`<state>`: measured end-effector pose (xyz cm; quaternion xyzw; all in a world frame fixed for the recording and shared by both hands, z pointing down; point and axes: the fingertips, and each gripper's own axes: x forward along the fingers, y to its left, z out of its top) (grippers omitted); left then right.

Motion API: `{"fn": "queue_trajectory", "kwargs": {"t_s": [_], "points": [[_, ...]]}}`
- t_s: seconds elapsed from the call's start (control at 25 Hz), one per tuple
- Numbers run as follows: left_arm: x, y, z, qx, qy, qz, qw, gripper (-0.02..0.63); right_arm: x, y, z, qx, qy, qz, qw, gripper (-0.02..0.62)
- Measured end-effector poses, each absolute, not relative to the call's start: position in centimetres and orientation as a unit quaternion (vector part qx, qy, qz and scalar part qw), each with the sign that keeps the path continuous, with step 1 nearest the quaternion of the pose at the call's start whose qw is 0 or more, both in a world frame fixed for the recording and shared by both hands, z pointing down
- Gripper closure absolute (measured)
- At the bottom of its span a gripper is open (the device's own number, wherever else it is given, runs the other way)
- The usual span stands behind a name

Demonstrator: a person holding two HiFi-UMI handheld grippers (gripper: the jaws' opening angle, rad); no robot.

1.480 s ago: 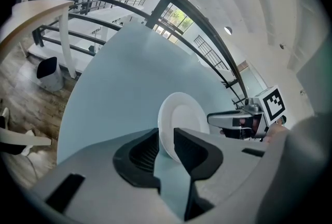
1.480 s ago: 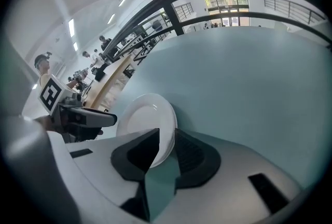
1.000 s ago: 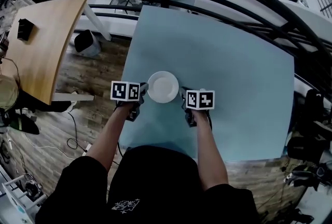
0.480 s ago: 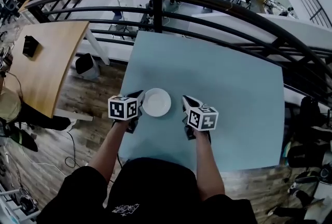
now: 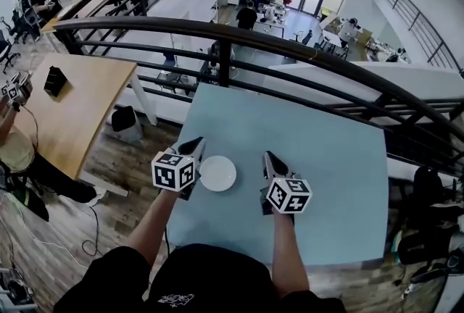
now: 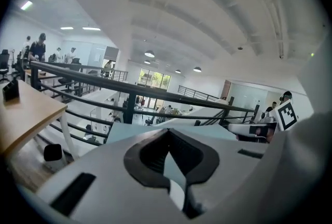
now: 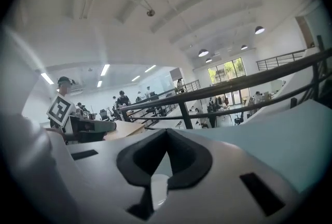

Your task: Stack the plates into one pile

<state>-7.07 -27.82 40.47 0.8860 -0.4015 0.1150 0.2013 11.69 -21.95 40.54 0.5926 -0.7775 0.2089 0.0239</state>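
A white plate pile (image 5: 217, 173) sits on the light blue table (image 5: 326, 181), near its front left. My left gripper (image 5: 196, 145) is raised just left of the plate, shut and empty, clear of it. To the plate's right my right gripper (image 5: 267, 157) is also lifted, shut and holding nothing. In the left gripper view the left gripper (image 6: 167, 131) has its dark jaws closed together, pointing out over the table toward the railing. The right gripper view shows the right gripper (image 7: 166, 131) the same way, jaws closed with nothing in them.
A black metal railing (image 5: 290, 43) runs along the table's far edge, with a lower hall beyond. A wooden table (image 5: 65, 101) stands to the left across a strip of wood floor, and a person (image 5: 14, 152) sits beside it.
Both grippers have risen off the table on either side of the plate and now point closer to level. The plate pile has stayed in place.
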Motion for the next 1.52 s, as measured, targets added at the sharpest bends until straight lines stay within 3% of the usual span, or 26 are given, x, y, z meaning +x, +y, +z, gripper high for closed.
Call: {"fn": "queue_trajectory", "kwargs": {"t_s": [0.24, 0.6, 0.96, 1.52], "points": [[-7.8, -28.1, 34.7, 0.894, -0.42, 0.068, 0.143, 0.597, 12.9, -21.3, 35.1, 0.606, -0.779, 0.158, -0.02, 0.589], [-7.9, -28.5, 28.0, 0.901, -0.431, 0.034, 0.047, 0.597, 15.4, -20.8, 27.7, 0.632, -0.772, 0.063, -0.029, 0.589], [-8.4, -28.6, 24.3, 0.9, -0.435, -0.005, 0.016, 0.597, 16.2, -20.6, 23.0, 0.635, -0.77, 0.015, -0.049, 0.589], [-8.3, -28.4, 24.0, 0.898, -0.44, -0.007, 0.006, 0.597, 16.4, -20.2, 23.5, 0.634, -0.772, 0.016, -0.038, 0.589]]}}
